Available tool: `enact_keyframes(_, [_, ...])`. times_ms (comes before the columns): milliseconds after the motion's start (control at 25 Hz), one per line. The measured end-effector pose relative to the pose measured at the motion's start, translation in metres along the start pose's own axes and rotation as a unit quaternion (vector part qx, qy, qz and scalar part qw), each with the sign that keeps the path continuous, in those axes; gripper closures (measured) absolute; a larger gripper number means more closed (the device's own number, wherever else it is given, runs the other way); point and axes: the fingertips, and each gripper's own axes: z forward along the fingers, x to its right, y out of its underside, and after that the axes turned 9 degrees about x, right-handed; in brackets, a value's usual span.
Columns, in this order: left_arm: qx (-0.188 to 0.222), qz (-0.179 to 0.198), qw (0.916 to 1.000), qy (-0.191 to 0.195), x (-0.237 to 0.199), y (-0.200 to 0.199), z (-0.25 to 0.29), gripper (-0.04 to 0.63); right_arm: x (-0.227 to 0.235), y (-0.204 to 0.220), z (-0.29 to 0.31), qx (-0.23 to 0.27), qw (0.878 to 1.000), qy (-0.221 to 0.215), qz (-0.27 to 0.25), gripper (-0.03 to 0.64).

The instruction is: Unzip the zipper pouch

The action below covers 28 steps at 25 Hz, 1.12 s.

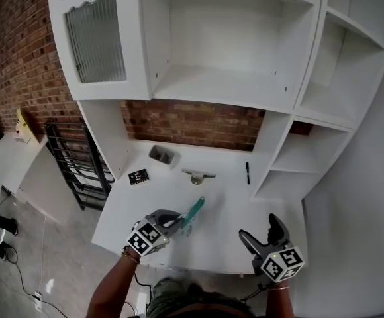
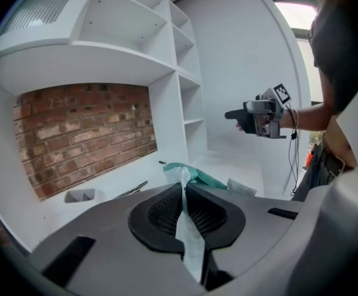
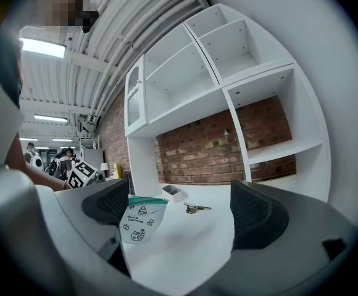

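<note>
Zipper pouch [image 1: 193, 214]: held up over the white desk [image 1: 225, 227], one end pinched tight in your left gripper [image 1: 177, 226]. Its teal zipper edge runs away from those jaws toward the brick wall. Your right gripper [image 1: 260, 230] waits well apart to the right, jaws wide, empty.

a small tray [image 1: 163, 155] is set at the back of the surface [image 1: 222, 237], a pen [image 1: 247, 172] to its right, the zipper pouch [image 1: 193, 212] before them.
</note>
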Motion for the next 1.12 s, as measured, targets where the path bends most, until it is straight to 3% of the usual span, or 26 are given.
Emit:
enact_keyframes(280, [0.070,-0.019,0.9958,0.056,0.031,-0.055,-0.032,0.577,-0.036,-0.004,0.003,-0.006,0.994,-0.109,-0.004,0.106])
enact_keyframes(480, [0.128,-0.038,0.9835,0.122,0.056,-0.099,-0.055,0.577,-0.066,0.000,0.009,-0.026,0.982,-0.186,0.001,0.106])
enact_keyframes(600, [0.145,-0.028,0.9757,0.162,0.074,-0.122,-0.066,0.577,-0.084,-0.001,0.011,-0.025,0.973,-0.231,0.013,0.106])
enact_keyframes(760, [0.177,-0.015,0.9626,0.204,0.093,-0.157,-0.087,0.577,-0.109,-0.006,0.012,-0.026,0.953,-0.302,0.011,0.106])
enact_keyframes(1120, [0.257,-0.053,0.9221,0.284,0.109,-0.209,-0.125,0.577,-0.159,-0.056,0.003,0.010,0.894,-0.447,0.032,0.112])
